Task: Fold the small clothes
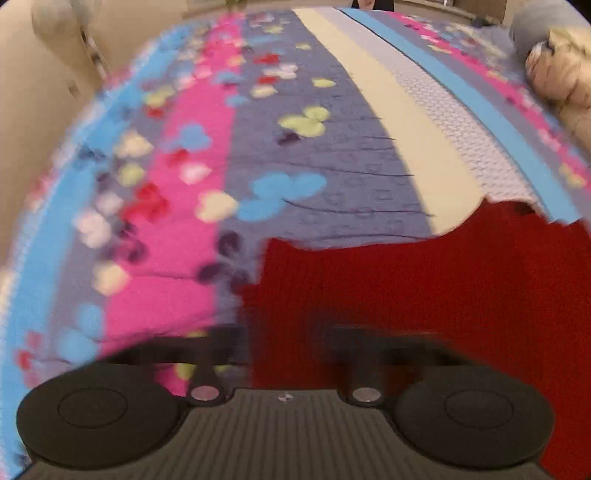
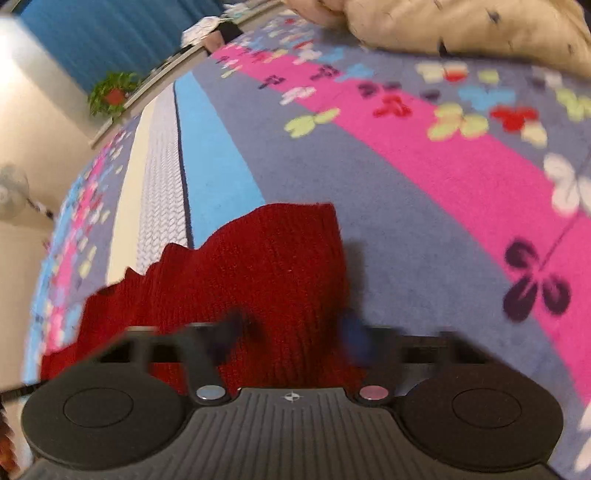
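A red knitted garment [image 1: 424, 295] lies spread flat on the bed's striped, flower-patterned blanket [image 1: 314, 155]. The left tool [image 1: 284, 332] tilts steeply down over the garment's left edge; blur hides its fingers, but its jaws are shut, and whether they pinch cloth cannot be told. The right tool [image 2: 291, 332] angles down over the garment's right side, jaws apparently narrow. A cream quilt [image 2: 461, 26] is bunched farther up the bed.

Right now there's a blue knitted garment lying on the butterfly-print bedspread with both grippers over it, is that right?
Not quite: the knitted garment is dark red, not blue, as the right wrist view shows. It does lie on the butterfly-print bedspread, with both grippers over it.
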Action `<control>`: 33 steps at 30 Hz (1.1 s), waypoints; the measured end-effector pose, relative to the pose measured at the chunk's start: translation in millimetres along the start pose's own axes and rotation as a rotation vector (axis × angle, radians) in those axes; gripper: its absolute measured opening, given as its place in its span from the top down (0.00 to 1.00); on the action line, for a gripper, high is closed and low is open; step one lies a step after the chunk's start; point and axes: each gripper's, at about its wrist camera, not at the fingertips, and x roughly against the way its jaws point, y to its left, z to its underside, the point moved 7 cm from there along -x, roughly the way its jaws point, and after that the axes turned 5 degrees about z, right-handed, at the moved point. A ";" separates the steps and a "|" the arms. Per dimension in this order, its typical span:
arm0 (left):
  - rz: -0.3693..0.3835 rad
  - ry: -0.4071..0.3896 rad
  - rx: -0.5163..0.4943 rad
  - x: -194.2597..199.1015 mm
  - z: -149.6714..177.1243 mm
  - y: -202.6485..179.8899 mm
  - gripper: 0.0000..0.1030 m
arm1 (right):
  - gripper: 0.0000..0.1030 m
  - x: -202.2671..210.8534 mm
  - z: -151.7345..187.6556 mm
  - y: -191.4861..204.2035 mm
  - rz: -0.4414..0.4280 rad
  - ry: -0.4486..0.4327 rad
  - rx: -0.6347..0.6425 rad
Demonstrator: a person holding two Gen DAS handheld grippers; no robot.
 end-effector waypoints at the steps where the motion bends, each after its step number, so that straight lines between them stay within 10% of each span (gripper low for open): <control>1: 0.003 -0.030 0.041 7.7 -1.8 4.3 0.90 | 0.90 8.5 -3.4 2.5 -0.014 -0.027 0.010; 7: 0.083 -0.198 0.089 85.7 -2.1 30.3 0.90 | 0.91 71.1 -24.1 26.8 -0.146 -0.164 0.053; 16: -0.043 -0.054 0.135 -3.6 15.0 47.4 0.86 | 0.88 -25.9 -14.0 -6.2 -0.018 0.006 -0.120; 21: -0.023 -0.109 0.143 29.9 31.5 57.8 0.20 | 0.47 11.4 -10.0 -28.9 -0.115 0.004 -0.197; 27: 0.092 -0.069 0.164 67.0 98.5 45.9 0.19 | 0.48 47.7 51.6 -38.2 -0.135 0.071 -0.053; 28: 0.093 -0.075 0.167 69.1 106.6 43.0 0.19 | 0.55 47.3 61.1 -35.5 -0.120 0.079 -0.009; 29: 0.087 -0.080 0.158 71.4 111.6 40.3 0.34 | 0.89 49.1 67.8 -31.0 -0.100 0.071 0.040; 30: 0.089 -0.082 0.145 74.7 113.2 37.4 0.86 | 0.89 56.0 66.9 -28.0 -0.061 0.026 0.064; 33: 0.076 -0.100 0.161 85.9 109.2 39.8 0.88 | 0.89 89.2 53.3 -30.9 -0.039 -0.070 -0.004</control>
